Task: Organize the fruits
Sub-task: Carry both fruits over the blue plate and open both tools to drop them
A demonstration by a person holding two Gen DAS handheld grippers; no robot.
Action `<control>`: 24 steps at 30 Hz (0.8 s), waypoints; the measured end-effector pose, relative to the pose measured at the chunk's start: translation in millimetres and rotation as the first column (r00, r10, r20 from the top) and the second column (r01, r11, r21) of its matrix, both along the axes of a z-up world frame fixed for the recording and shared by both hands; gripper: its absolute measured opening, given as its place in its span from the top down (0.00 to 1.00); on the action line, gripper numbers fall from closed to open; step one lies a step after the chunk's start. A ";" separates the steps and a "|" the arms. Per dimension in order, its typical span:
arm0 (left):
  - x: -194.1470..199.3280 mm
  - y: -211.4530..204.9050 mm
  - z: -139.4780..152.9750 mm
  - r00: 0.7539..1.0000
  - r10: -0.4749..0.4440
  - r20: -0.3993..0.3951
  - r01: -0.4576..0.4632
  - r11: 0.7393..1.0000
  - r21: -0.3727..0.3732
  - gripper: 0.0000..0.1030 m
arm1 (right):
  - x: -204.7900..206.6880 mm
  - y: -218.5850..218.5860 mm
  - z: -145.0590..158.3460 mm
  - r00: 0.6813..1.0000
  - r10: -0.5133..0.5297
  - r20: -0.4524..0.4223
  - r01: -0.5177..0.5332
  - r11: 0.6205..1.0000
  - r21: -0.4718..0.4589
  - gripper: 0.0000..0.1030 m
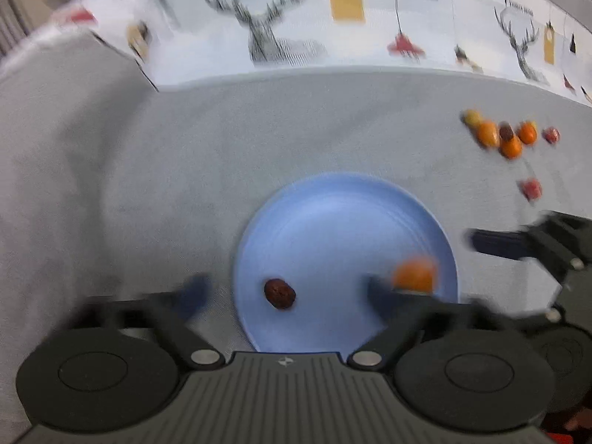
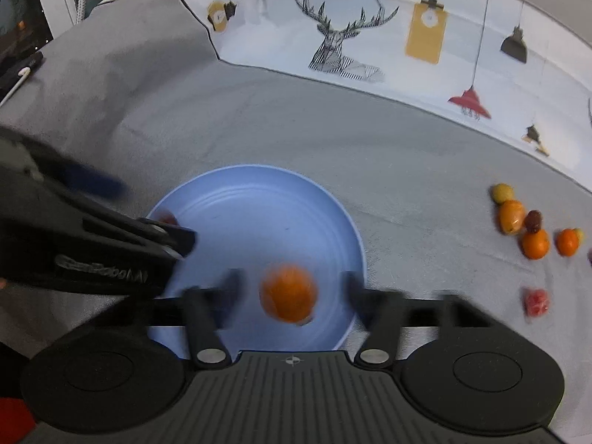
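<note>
From the left wrist we look down on a blue plate (image 1: pixel 344 229) lying on a grey cloth (image 1: pixel 185 170) that covers the bench; the left hand-held gripper (image 1: pixel 285 288) has its fingers spread wide apart with nothing pressed between them; a dark, wrinkled red fruit (image 1: pixel 279 293) lies free on the plate in the gap between the fingers; a blurred orange fruit (image 1: pixel 413 276) sits over the plate's right side, just beyond the right finger; the right hand-held gripper (image 1: pixel 492 244) reaches in from the right edge; a cluster of small fruits (image 1: pixel 507 135) lies on the cloth well to the right of the plate, and a red fruit (image 1: pixel 531 188) lies apart, nearer to us; a printed cloth with deer (image 1: pixel 266 33) lies behind.

From the right wrist, the right hand-held gripper (image 2: pixel 292 288) also stands open, its fingers on either side of the orange fruit (image 2: pixel 288 293) and clear of it; the fruit is motion-blurred over the near part of the plate (image 2: pixel 259 203), and we cannot tell whether it rests on it; the left hand-held gripper (image 2: pixel 122 218) comes in from the left across the plate's rim; the fruit cluster (image 2: pixel 532 225) and the red fruit (image 2: pixel 536 301) lie on the grey cloth (image 2: pixel 407 170) to the right.
</note>
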State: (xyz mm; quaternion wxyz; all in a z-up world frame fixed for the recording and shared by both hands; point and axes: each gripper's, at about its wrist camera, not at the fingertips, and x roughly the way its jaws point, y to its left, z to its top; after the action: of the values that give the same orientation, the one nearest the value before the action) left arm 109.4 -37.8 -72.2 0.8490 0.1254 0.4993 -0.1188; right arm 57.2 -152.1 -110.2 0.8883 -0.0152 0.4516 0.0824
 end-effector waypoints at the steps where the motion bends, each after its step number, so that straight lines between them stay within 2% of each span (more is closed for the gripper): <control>1: -5.9 5.6 10.2 0.999 0.000 0.046 0.001 1.000 -0.022 0.01 | -7.1 0.4 5.7 1.000 0.000 0.021 0.001 1.000 -0.005 0.06; 4: -20.1 24.6 26.1 0.998 0.043 0.039 -0.041 0.998 -0.049 0.00 | -40.3 3.8 24.5 0.997 -0.001 0.078 0.002 1.000 -0.010 0.05; 7: -44.2 44.7 38.8 0.993 0.116 0.019 -0.115 0.992 -0.057 0.00 | -80.9 1.1 42.4 0.991 -0.073 0.112 0.073 0.997 0.002 0.04; 10: -71.5 56.0 49.0 0.987 0.162 0.017 -0.161 0.985 -0.069 0.00 | -125.2 5.6 60.6 0.973 -0.136 0.189 0.142 0.990 -0.019 0.01; 13: -97.0 56.5 58.4 0.989 0.145 0.023 -0.142 0.985 -0.099 0.00 | -162.2 9.4 72.1 0.956 -0.157 0.248 0.166 0.986 -0.016 0.01; 17: -123.2 47.8 65.9 0.991 0.122 0.062 -0.117 0.990 -0.082 0.00 | -188.4 7.8 84.0 0.941 -0.137 0.309 0.157 0.987 -0.040 0.01; 24: -151.0 48.0 87.8 0.983 0.112 0.143 -0.098 0.990 -0.101 0.00 | -211.6 7.1 90.6 0.931 -0.155 0.331 0.178 0.983 -0.041 0.01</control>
State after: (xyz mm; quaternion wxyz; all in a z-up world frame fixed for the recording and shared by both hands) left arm -41.6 10.2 15.6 0.8939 0.0673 0.4345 -0.0874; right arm -154.4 -145.1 -19.6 0.9533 -0.0216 0.3009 -0.0127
